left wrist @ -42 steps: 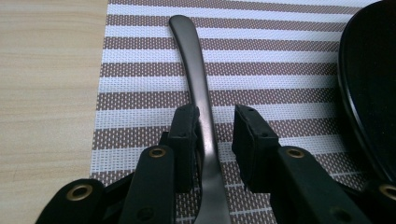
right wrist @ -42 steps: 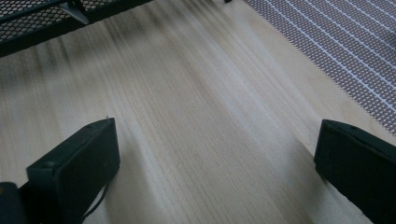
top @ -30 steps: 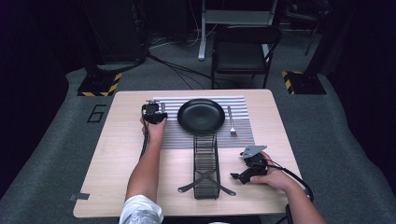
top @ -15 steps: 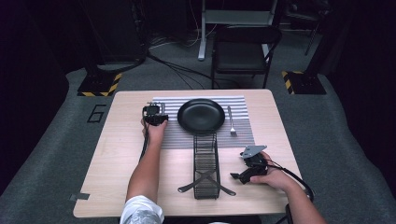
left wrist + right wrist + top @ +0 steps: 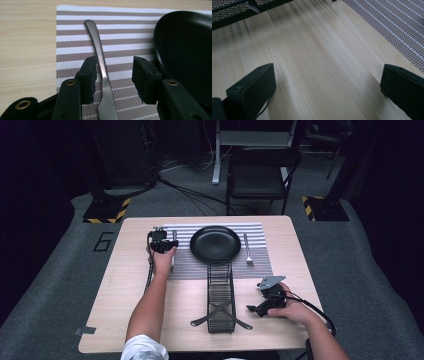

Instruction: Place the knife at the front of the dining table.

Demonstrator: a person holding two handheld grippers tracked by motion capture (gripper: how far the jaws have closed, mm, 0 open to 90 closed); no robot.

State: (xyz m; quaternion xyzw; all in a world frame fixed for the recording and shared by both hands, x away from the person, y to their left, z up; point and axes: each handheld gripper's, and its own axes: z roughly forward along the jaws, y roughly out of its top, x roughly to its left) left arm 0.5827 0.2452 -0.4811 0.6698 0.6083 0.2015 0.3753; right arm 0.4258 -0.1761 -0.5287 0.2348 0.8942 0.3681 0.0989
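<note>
Left gripper view puts a matte grey knife flat on the striped placemat, just left of the black plate. Left tool straddles it, jaws apart, one pad close against the handle. Setting looks nearly complete: fork right of the plate. Right tool hangs released over bare tabletop.

In the left gripper view the knife runs off the bottom edge, its blade end unseen, and the black plate is cut by the right edge. In the high view the hand covers most of the knife.
</note>
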